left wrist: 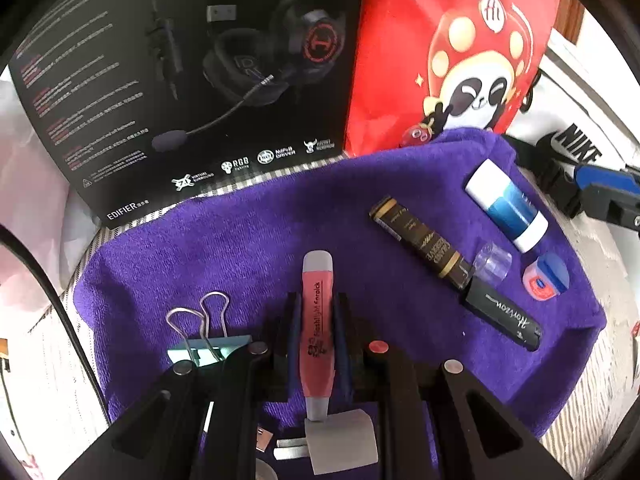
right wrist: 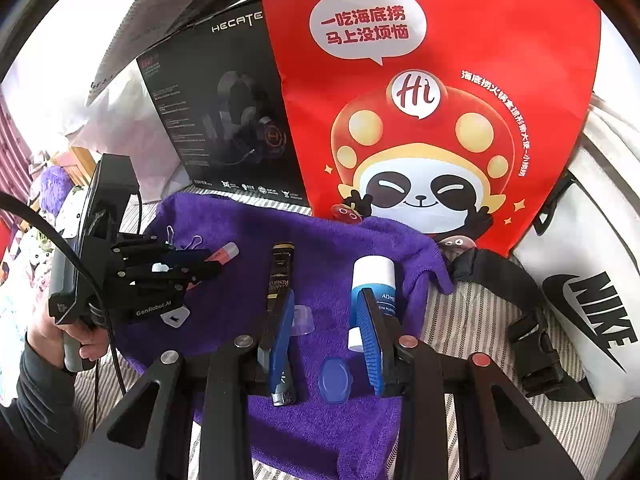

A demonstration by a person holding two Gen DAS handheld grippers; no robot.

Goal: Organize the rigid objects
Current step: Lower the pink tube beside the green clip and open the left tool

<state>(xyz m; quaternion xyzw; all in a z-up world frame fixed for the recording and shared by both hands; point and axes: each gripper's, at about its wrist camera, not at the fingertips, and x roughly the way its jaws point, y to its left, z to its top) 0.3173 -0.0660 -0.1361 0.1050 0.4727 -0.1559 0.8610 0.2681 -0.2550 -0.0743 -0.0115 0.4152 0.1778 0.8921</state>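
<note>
A purple towel point(left wrist: 240, 248) covers the striped surface. My left gripper point(left wrist: 318, 312) is shut on a pink flashlight stick point(left wrist: 317, 320) with grey ends, held just above the towel; it also shows in the right wrist view point(right wrist: 224, 254). My right gripper point(right wrist: 326, 312) is open and empty over the towel. A small blue-lidded jar point(right wrist: 335, 380) and a clear cap point(right wrist: 302, 320) lie between its fingers. A white-and-blue tube point(right wrist: 374, 280) lies by its right finger, a dark box point(right wrist: 280, 272) and black tube point(right wrist: 282, 394) by its left. A binder clip point(left wrist: 208, 332) lies left of my left gripper.
A black headset box point(left wrist: 192, 92) and a red panda bag point(left wrist: 460, 52) stand behind the towel. A white Nike bag point(right wrist: 592, 312) with black straps lies at the right. Small grey and metal pieces point(left wrist: 344, 444) lie on the towel under my left gripper.
</note>
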